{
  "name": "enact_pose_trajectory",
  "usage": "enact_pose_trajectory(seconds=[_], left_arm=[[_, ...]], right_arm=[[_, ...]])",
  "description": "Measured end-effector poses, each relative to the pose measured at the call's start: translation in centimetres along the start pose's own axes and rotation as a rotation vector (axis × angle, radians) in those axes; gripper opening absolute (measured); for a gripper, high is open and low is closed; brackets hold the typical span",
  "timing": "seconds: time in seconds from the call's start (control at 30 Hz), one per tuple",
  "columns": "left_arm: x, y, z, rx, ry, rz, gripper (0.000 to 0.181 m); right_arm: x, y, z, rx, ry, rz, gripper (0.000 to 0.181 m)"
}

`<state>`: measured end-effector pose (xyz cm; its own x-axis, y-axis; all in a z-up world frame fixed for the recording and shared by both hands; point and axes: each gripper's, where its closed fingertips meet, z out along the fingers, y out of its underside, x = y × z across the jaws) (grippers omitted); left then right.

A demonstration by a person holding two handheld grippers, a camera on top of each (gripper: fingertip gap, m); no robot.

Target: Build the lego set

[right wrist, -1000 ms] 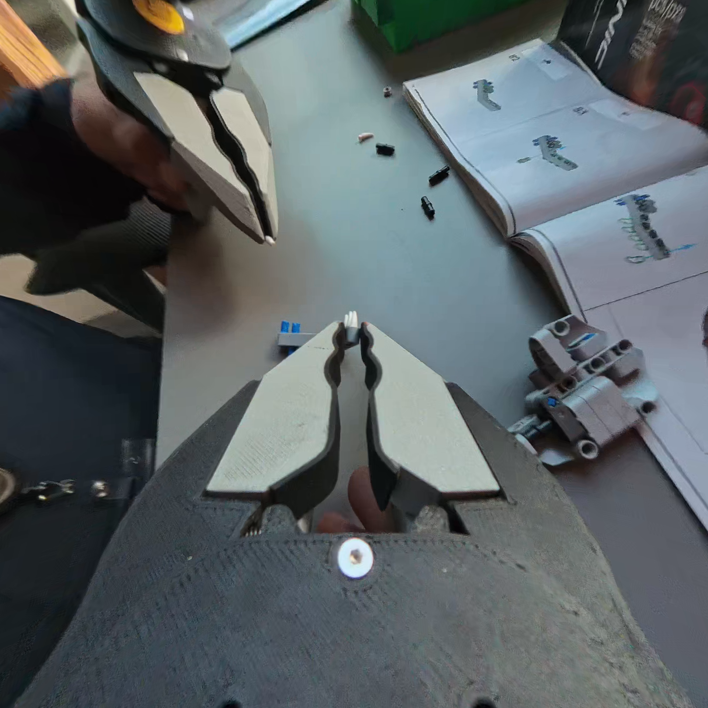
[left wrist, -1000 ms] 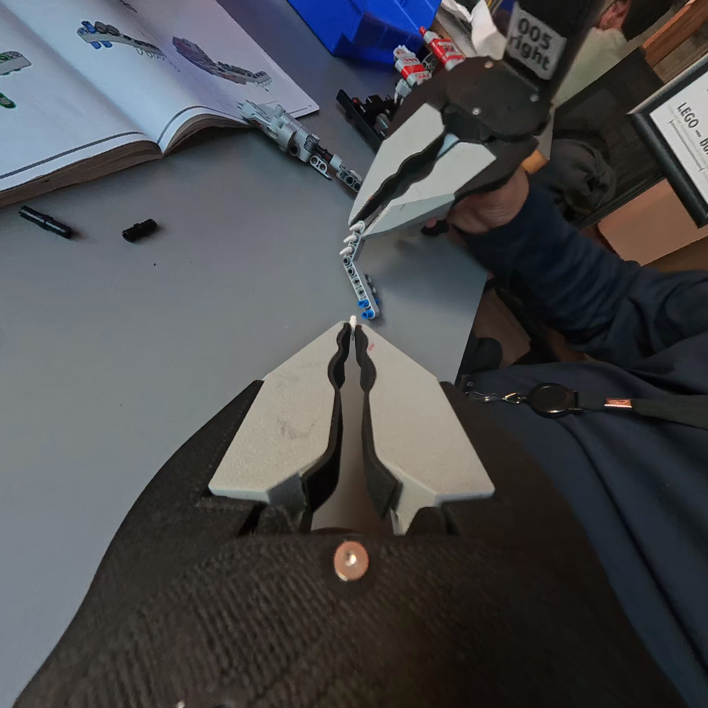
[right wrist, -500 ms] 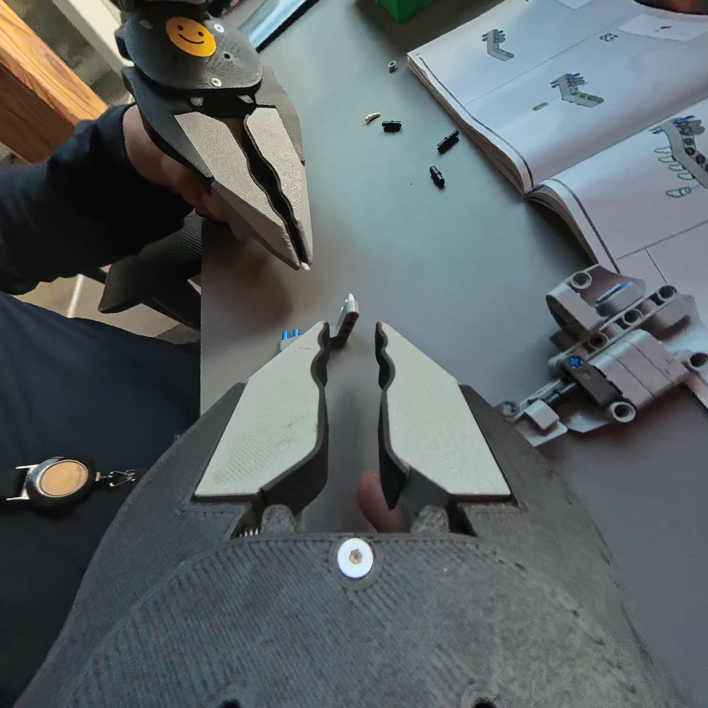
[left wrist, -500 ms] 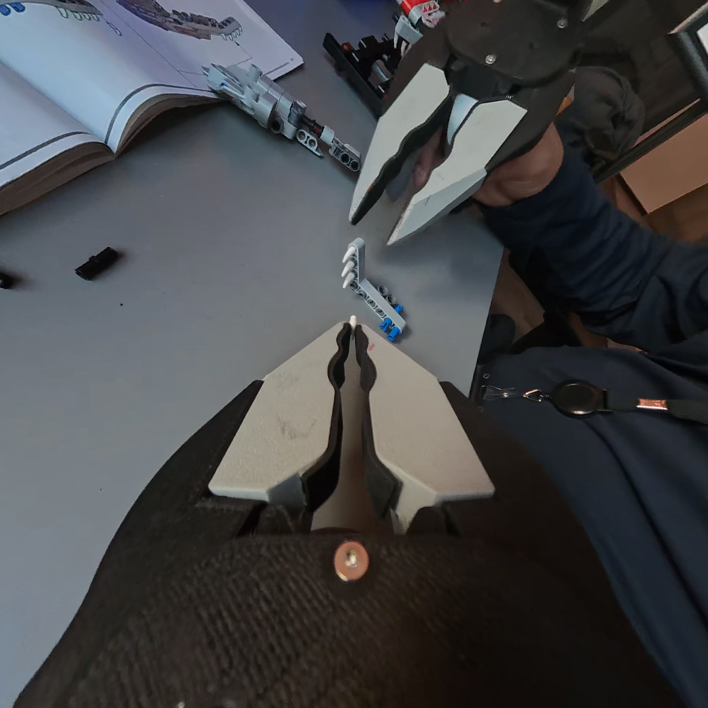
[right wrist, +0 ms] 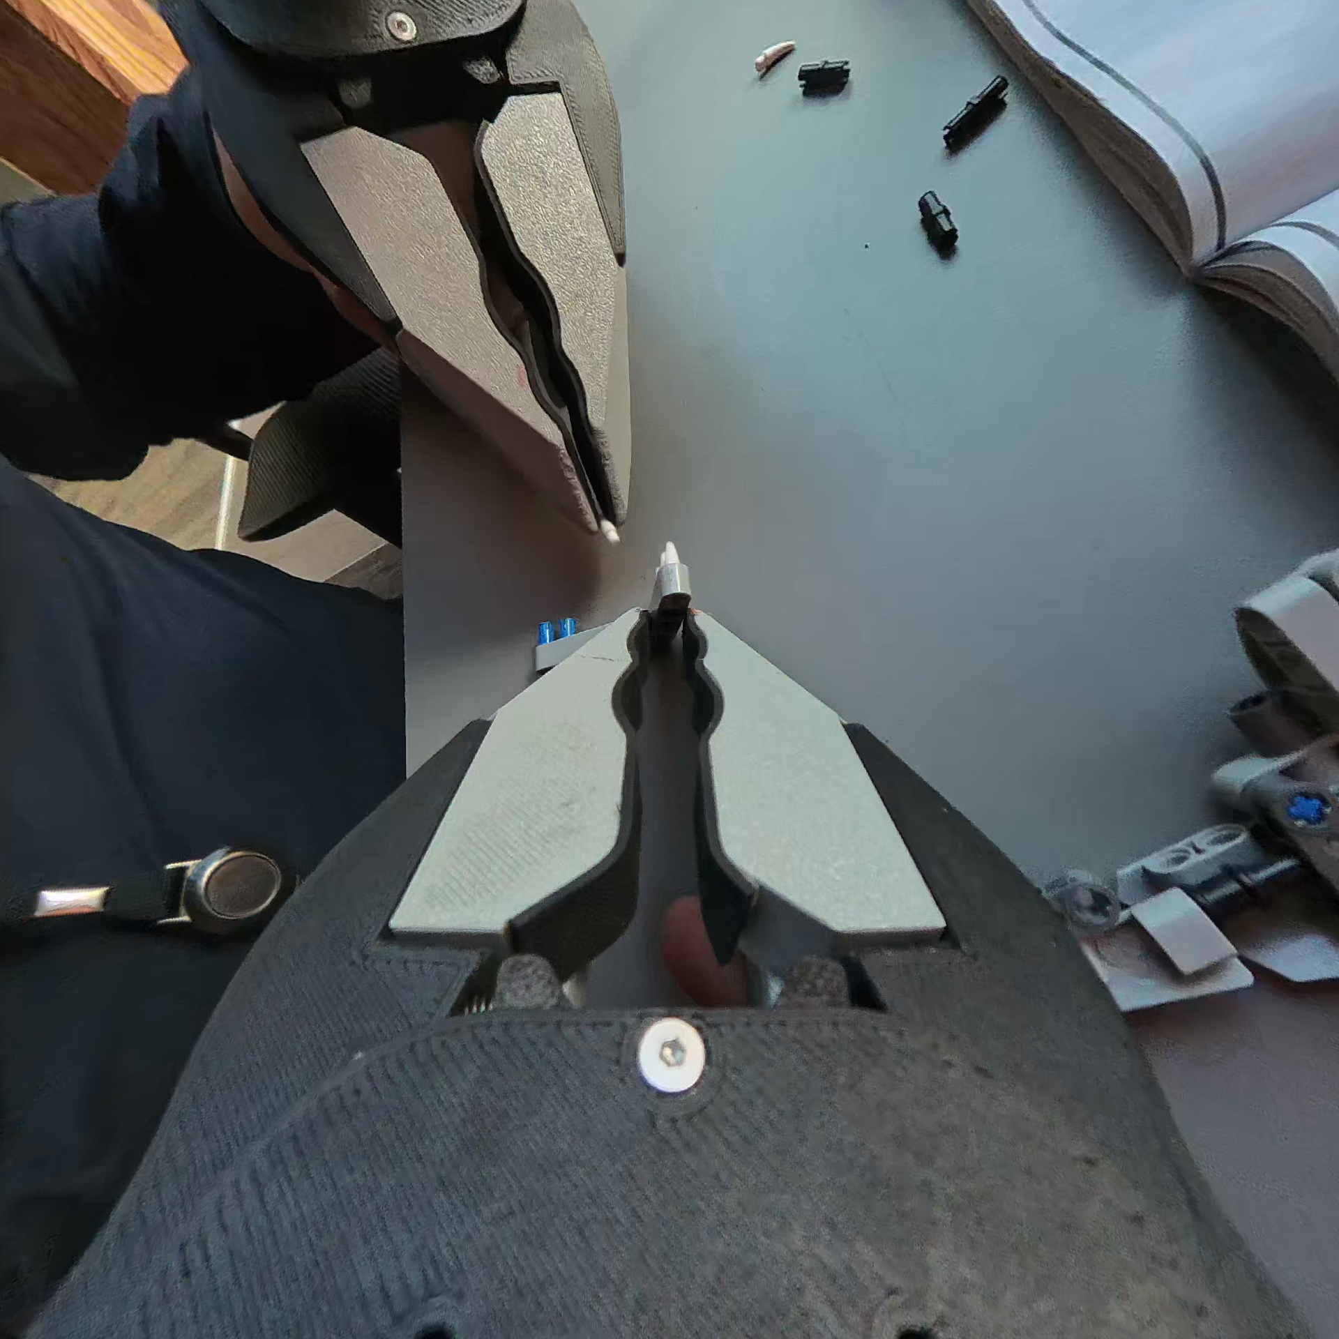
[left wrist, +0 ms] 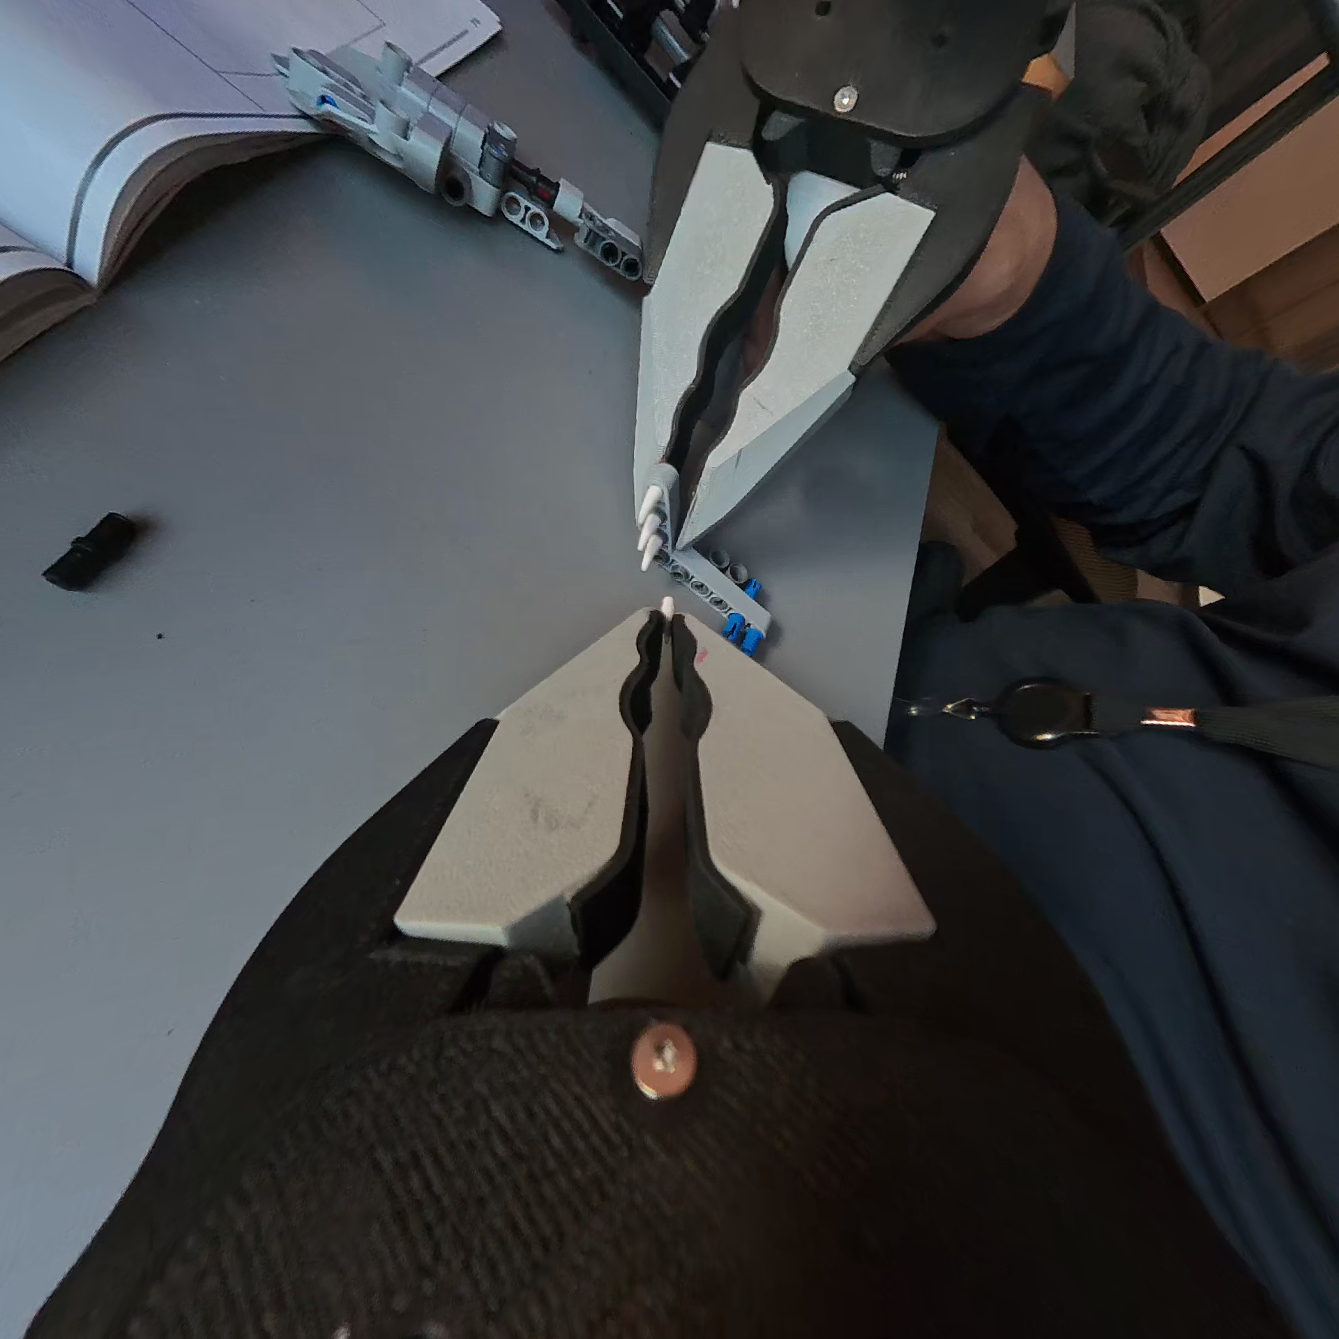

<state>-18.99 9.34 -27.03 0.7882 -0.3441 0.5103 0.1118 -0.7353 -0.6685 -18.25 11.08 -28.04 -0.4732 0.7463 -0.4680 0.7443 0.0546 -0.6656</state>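
Observation:
A grey angled beam [left wrist: 706, 580] with blue pins [left wrist: 746, 632] at one end and white teeth [left wrist: 647, 532] on its raised arm rests near the table's edge. My right gripper [right wrist: 670, 624] is shut on the raised arm [right wrist: 674, 580]; it also shows in the left wrist view [left wrist: 674, 507]. My left gripper [left wrist: 666, 622] is shut on a single white tooth [left wrist: 666, 605], held just short of the beam's teeth. In the right wrist view the left gripper [right wrist: 605, 518] and its tooth [right wrist: 611, 535] hang a little to the left of the beam's tip.
An open instruction booklet [left wrist: 145, 109] lies at the back, with a grey sub-assembly [left wrist: 435, 138] beside it, also seen in the right wrist view [right wrist: 1290, 797]. Black pins [right wrist: 938, 221] and a loose tooth [right wrist: 774, 54] lie scattered. The table edge [left wrist: 909, 580] and the person's lap are close. Both grippers' tips are close together, under 4 cm apart.
My right gripper was open half a second ago and has shut on the beam's raised arm. My left gripper has moved closer to the beam with the white tooth.

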Motion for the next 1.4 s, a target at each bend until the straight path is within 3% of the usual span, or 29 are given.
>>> enact_pose_trajectory(seconds=[0.13,0.3,0.63,0.77,0.87,1.0,1.17,1.3,1.33,1.4], left_arm=[[-0.2,0.4,0.4,-0.030,-0.022,0.005,0.000],[0.3,-0.2,0.1,0.033,0.001,-0.033,0.000],[-0.2,0.9,-0.2,-0.009,-0.041,-0.040,0.000],[-0.2,1.6,-0.8,-0.019,-0.061,-0.031,0.000],[-0.9,1.5,-1.8,0.002,-0.082,-0.016,0.000],[-2.2,0.4,-2.8,0.051,-0.085,-0.013,0.000],[-2.6,0.3,-2.7,0.028,-0.073,-0.013,0.000],[-2.1,1.0,-2.2,0.013,-0.100,-0.035,0.000],[-1.8,1.1,-2.1,0.017,-0.104,-0.041,0.000],[-1.3,1.2,-1.8,0.031,-0.109,-0.057,0.000]], right_arm=[[-0.5,-0.6,0.3,0.000,-0.070,-0.006,0.005],[-1.2,-2.1,-0.5,0.090,-0.180,0.014,0.004],[-0.1,-1.1,1.0,-0.141,-0.152,-0.200,0.006],[0.3,-1.8,0.8,-0.152,-0.092,-0.199,0.020],[0.9,-1.6,-0.3,-0.091,0.040,-0.108,0.027],[-1.0,-0.5,-0.2,-0.019,0.102,-0.026,0.045],[-1.3,0.1,0.6,-0.052,0.235,-0.095,0.039],[-1.4,0.5,0.6,-0.108,0.239,-0.136,0.036],[-1.0,0.7,0.2,-0.125,0.264,-0.151,0.027],[-1.3,0.7,-0.2,-0.120,0.221,-0.144,0.030]])
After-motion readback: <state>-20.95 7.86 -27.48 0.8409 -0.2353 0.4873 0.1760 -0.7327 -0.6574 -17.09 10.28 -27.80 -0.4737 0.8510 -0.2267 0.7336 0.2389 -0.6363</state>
